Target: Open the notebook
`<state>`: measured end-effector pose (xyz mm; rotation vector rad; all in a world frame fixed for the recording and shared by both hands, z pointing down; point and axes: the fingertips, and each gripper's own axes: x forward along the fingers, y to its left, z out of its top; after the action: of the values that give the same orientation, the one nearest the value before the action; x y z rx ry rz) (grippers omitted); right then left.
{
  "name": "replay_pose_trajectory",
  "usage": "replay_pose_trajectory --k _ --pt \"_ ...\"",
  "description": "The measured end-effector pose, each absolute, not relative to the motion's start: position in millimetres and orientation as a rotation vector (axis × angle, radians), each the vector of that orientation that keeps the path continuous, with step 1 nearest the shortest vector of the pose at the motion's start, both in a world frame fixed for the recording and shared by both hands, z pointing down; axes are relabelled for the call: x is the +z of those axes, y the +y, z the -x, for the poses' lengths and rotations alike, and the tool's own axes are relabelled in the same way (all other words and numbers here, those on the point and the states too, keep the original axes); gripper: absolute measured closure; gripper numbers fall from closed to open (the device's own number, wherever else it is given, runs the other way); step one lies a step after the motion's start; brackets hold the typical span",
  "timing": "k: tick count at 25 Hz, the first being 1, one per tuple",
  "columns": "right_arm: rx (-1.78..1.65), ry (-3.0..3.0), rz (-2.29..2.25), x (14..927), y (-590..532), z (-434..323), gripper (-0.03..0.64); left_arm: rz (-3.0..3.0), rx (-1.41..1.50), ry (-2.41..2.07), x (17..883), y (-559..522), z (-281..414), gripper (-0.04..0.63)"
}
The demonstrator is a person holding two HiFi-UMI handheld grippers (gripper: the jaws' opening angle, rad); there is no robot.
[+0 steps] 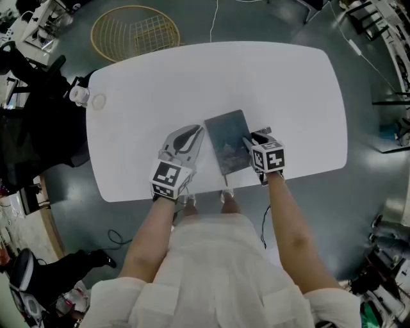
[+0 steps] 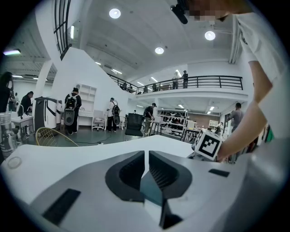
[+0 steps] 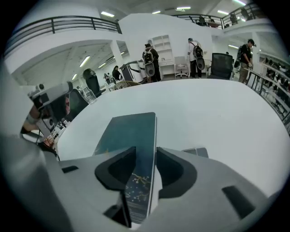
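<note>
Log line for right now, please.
notebook closed, flat on table | left gripper nearly shut at left edge | right gripper open astride right edge

The hall is lit from above by round ceiling lights — three are seen as bright spots in the left gripper view. The white table is rendered bright without harsh glare, and only faint shadows are cast on it. Both gripper views are bent at the edges and ringed in black — the left gripper, close to the lens, is softened.
</note>
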<state>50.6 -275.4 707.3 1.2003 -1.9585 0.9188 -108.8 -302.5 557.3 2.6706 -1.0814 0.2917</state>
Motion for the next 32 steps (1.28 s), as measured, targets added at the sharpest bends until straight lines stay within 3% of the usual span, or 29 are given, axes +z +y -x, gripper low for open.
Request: replay_pose_trajectory --k 17,32 --pt "0.918 -1.972 -1.189 674.5 -274.2 -42.6 0.486 -2.65 0.247 -1.141 541.0 -300.2 131.2 0.577" --pt "0.659 -2.099 -1.169 595.5 -266.5 11.8 0.558 -2.673 0.207 -1.174 515.2 -296.4 168.7 0.577"
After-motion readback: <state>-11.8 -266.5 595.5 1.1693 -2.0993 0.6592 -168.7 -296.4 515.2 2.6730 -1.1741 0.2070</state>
